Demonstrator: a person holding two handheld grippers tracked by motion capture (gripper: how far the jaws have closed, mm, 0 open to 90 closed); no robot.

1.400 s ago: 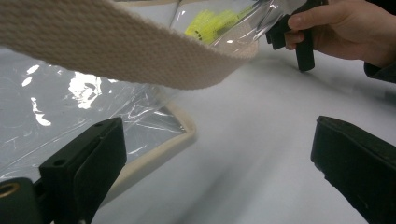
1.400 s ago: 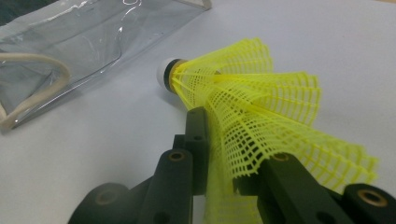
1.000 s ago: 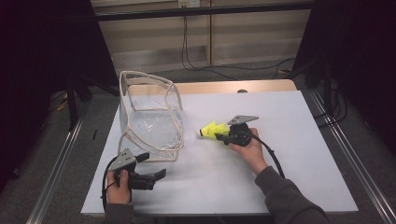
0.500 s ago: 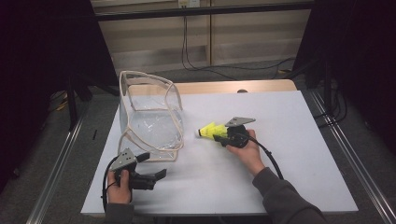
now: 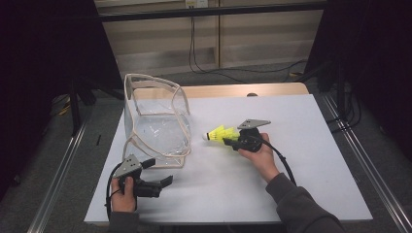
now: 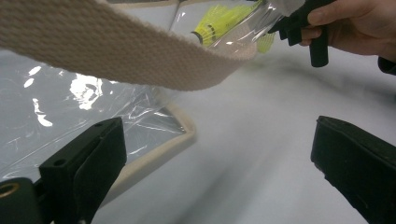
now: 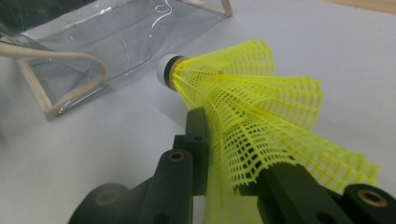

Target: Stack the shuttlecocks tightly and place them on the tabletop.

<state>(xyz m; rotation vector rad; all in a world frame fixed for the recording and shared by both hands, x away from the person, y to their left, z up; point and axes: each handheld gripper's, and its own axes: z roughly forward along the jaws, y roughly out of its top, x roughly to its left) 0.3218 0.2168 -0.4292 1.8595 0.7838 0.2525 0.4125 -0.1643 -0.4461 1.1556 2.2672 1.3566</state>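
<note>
High view, left to right: left gripper (image 5: 163, 173) low on the white table (image 5: 301, 194), jaws apart, holding nothing. Beside it stands a clear plastic bag with cream webbing trim (image 5: 156, 124), mouth open. Right gripper (image 5: 232, 141) is clamped on the skirt of a yellow mesh plastic shuttlecock (image 5: 219, 134), white cork tip toward the bag. Judged very light; skirt springy, crushable. Grip lightly, mid-skirt or near the cork.

One yellow shuttlecock (image 5: 221, 133), white cork tip. One clear plastic bag (image 5: 156, 127), cream webbing trim; two webbing handles (image 5: 154, 80). Two handheld grippers: left gripper (image 5: 163, 171), right gripper (image 5: 231, 139); two black jaws each. One grey three-cornered plate per gripper, two total. One white surface (image 5: 311, 160).
</note>
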